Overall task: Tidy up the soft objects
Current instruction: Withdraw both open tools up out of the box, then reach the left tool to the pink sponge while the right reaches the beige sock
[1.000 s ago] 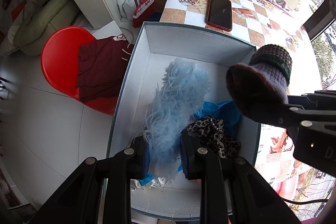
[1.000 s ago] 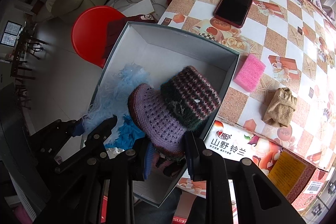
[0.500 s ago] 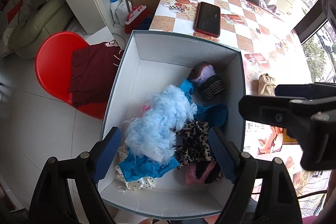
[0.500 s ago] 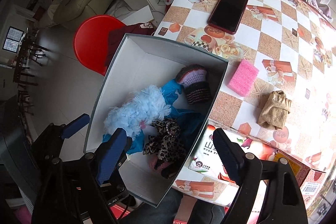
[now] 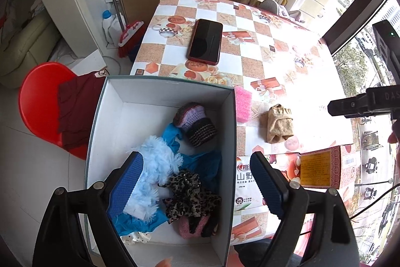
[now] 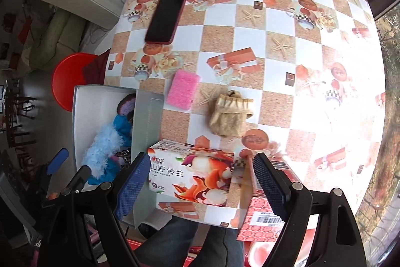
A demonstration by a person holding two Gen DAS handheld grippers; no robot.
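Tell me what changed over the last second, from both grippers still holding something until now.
The left gripper let go of the blue fluffy piece, and the right gripper dropped the knitted hat; both now lie in the white box. Both grippers opened and pulled back, the right one swinging out over the table. The phone, pink sponge and tan cloth stayed put.
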